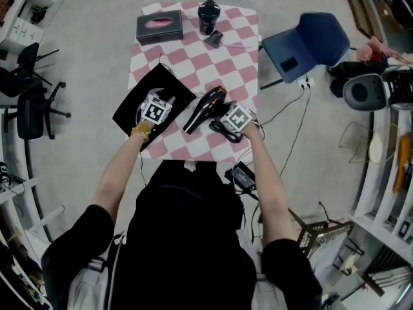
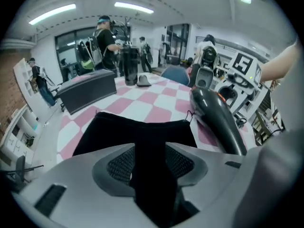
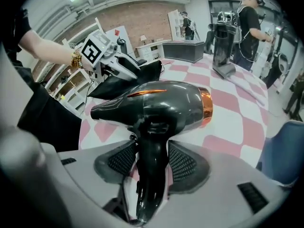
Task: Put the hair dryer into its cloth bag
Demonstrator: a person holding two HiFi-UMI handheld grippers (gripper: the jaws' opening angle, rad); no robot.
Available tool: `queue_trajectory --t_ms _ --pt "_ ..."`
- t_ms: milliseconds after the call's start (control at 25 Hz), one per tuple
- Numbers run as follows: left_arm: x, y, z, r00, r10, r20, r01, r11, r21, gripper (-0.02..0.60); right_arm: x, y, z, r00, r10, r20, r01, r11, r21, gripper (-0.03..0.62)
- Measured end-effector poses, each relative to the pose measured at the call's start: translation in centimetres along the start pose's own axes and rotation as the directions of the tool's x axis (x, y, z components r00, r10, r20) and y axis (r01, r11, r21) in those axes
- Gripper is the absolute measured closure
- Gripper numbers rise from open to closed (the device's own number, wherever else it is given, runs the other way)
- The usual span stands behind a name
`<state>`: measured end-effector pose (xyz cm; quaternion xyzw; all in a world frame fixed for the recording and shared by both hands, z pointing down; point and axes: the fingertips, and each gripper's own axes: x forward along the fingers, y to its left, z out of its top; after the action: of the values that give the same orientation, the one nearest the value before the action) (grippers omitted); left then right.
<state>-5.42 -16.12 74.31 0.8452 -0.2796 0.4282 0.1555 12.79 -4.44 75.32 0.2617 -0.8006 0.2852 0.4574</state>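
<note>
The black hair dryer (image 1: 205, 107) (image 3: 161, 99) lies on the pink-and-white checked table (image 1: 232, 57), its copper-ringed nozzle pointing away from me. My right gripper (image 1: 222, 113) (image 3: 152, 160) straddles its handle. The jaws are open, with a strip of table showing between the handle and the right pad. The black cloth bag (image 1: 139, 105) (image 2: 142, 127) lies flat to the dryer's left. My left gripper (image 1: 159, 99) (image 2: 149, 163) is low over the bag's near edge. Its jaws are open and the dark cloth shows in the gap. The dryer (image 2: 218, 113) lies just right of the bag.
A dark flat box (image 1: 159, 26) and a black upright cylinder (image 1: 208, 15) with a small stand beside it sit at the table's far end. A blue chair (image 1: 310, 44) stands to the right. Cables and a power brick (image 1: 242, 173) lie on the floor by the near edge. People stand beyond the table.
</note>
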Motion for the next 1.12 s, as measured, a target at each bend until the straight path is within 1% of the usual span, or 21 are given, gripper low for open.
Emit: queue_trajectory --t_ms 40,120,240,320,360,400,440,480,600,680,760,840,920,960,1040,1120 --pt "1.0 -0.3 0.0 1.000 -0.016 -0.027 0.016 1.000 0.011 0.393 0.1 0.2 0.1 1.000 -0.003 -0.005 0.002 1.000 -0.002 0.390" --pt "2.3 -0.8 0.0 0.998 -0.041 -0.054 0.041 0.999 0.004 0.393 0.2 0.7 -0.1 0.999 -0.007 -0.032 0.007 1.000 -0.005 0.390" --pt "3.1 -0.9 -0.5 0.997 -0.042 -0.065 0.041 0.999 -0.021 0.397 0.2 1.0 -0.9 0.997 -0.021 -0.072 0.021 1.000 0.007 0.404" --pt "3.2 -0.9 -0.6 0.997 -0.039 -0.060 0.038 0.999 -0.023 0.413 -0.1 1.3 -0.9 0.998 -0.013 -0.059 0.016 0.999 0.043 0.408" --pt "3.1 -0.9 -0.5 0.998 -0.036 -0.053 0.035 0.999 -0.021 0.437 -0.4 1.5 -1.0 0.999 -0.010 -0.047 0.013 0.998 0.065 0.408" --pt "3.0 -0.8 -0.3 0.999 -0.030 -0.045 0.029 0.999 -0.018 0.494 -0.7 1.5 -1.1 0.999 -0.011 -0.035 0.014 0.996 0.089 0.410" --pt "2.9 -0.6 -0.3 0.999 -0.019 -0.037 0.019 1.000 -0.017 0.537 -1.1 1.5 -1.2 1.000 -0.014 -0.024 0.017 0.993 0.114 0.410" --pt "2.8 -0.3 -0.3 0.999 -0.009 -0.032 0.009 1.000 -0.017 0.555 -1.5 1.5 -1.3 1.000 -0.019 -0.010 0.020 0.990 0.138 0.410" --pt "1.9 -0.4 0.0 1.000 -0.013 -0.001 0.013 1.000 -0.010 0.560 -3.4 0.3 -1.6 0.997 -0.069 0.029 0.062 0.979 0.194 0.410" --pt "0.6 -1.2 0.8 0.999 -0.029 0.045 0.028 0.999 0.025 0.560 -5.1 -1.1 -1.6 0.989 -0.128 0.067 0.109 0.966 0.234 0.410" --pt "-1.3 -2.4 1.9 0.994 -0.049 0.102 0.041 0.996 0.079 0.560 -7.0 -2.4 -1.2 0.976 -0.180 0.122 0.139 0.947 0.291 0.410" --pt "-3.4 -3.8 2.9 0.985 -0.068 0.157 0.044 0.988 0.150 0.560 -8.8 -3.7 -0.6 0.959 -0.229 0.167 0.162 0.925 0.343 0.410" --pt "-5.6 -5.2 3.8 0.970 -0.088 0.226 0.038 0.976 0.213 0.560 -10.0 -4.9 -0.3 0.947 -0.273 0.170 0.191 0.902 0.386 0.410" --pt "-6.7 -6.0 4.2 0.959 -0.102 0.265 0.037 0.970 0.241 0.560 -10.2 -5.3 -0.1 0.943 -0.289 0.163 0.205 0.894 0.398 0.411" --pt "-8.8 -7.5 4.7 0.933 -0.139 0.332 0.039 0.955 0.292 0.560 -10.1 -5.8 0.5 0.940 -0.307 0.152 0.225 0.888 0.400 0.410" --pt "-10.4 -9.2 4.5 0.909 -0.190 0.371 0.055 0.936 0.347 0.560 -9.7 -5.9 1.0 0.940 -0.308 0.145 0.229 0.888 0.399 0.410"
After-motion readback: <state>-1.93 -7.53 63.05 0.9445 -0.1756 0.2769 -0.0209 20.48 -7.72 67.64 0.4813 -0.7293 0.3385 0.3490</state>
